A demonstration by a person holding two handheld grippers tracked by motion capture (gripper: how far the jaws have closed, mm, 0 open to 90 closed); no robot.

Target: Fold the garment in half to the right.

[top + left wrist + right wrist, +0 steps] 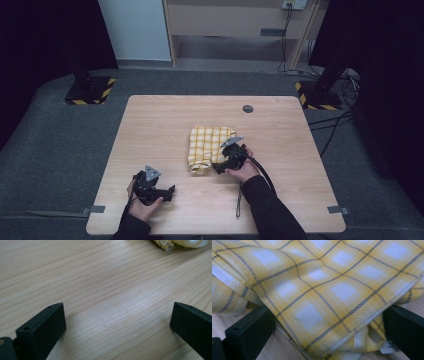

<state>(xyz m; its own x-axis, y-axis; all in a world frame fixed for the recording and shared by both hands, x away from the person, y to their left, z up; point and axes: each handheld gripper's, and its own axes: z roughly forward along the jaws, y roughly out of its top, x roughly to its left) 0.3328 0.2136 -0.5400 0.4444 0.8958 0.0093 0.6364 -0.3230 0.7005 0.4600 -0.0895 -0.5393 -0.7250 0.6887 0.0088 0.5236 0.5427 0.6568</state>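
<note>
A folded yellow-and-white checked cloth [207,147] lies near the middle of the wooden table [165,125]. My right gripper [220,166] is at the cloth's near right edge, jaws wide apart. In the right gripper view the cloth [317,297] bulges between the two black jaws, and its folded corner hangs toward the camera. My left gripper [170,191] rests low near the table's front left, open over bare wood [107,302]. A bit of the cloth [175,243] peeks in at the top of the left gripper view.
A small dark round disc [247,108] is set in the table toward the far edge. Black stands with yellow-striped bases [90,90] sit on the grey floor on both sides behind the table. Cables [330,130] run along the floor at the right.
</note>
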